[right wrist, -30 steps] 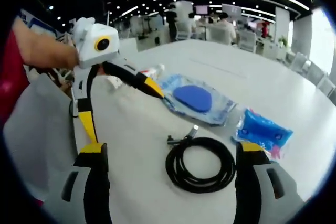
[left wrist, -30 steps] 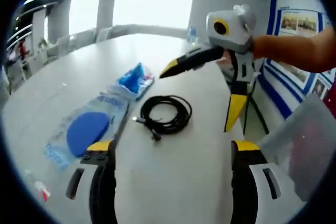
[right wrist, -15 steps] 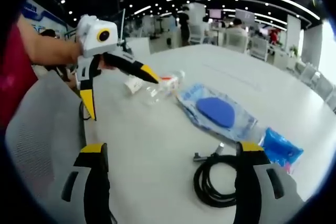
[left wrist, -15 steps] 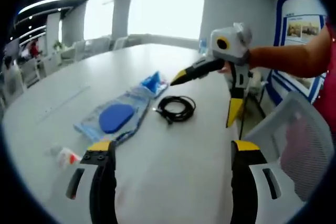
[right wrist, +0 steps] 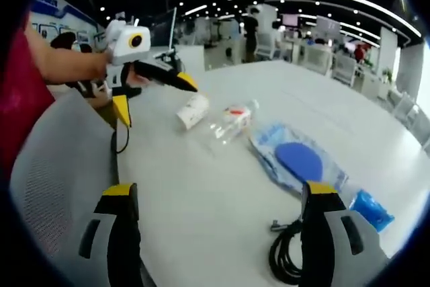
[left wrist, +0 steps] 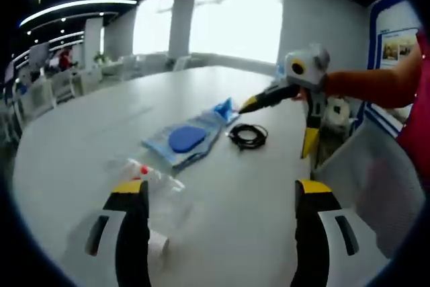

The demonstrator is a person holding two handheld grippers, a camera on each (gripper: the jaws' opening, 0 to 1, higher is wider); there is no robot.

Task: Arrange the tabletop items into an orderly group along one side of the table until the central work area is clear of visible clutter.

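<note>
Change: over the last second we have drawn both grippers back from the table; the cable, which lay close under both grippers, now lies well ahead of the left one, and a bottle and a cup have come into sight.
Meaning: nothing is grouped yet, we judge; the items still run in a loose row across the middle of the white table (left wrist: 80, 146), so the work area is not clear.
Left gripper (left wrist: 218, 196): we hold it low over the near edge, jaws wide apart and empty; in the right gripper view its yellow tips hang above the paper cup (right wrist: 192, 110).
Right gripper (right wrist: 218, 196): jaws spread wide, nothing between them; in the left gripper view it hovers just above the black cable (left wrist: 248, 136), held out on a bare forearm.
Bottle: the clear plastic bottle (right wrist: 231, 120) lies on its side just beside the cup.
Packets: the clear bag with a blue disc (right wrist: 299, 160) lies between bottle and cable; the small blue packet (right wrist: 371, 209) sits at the far end, near the cable.
Chair: a grey mesh chair (right wrist: 54, 159) stands at the table's edge.
</note>
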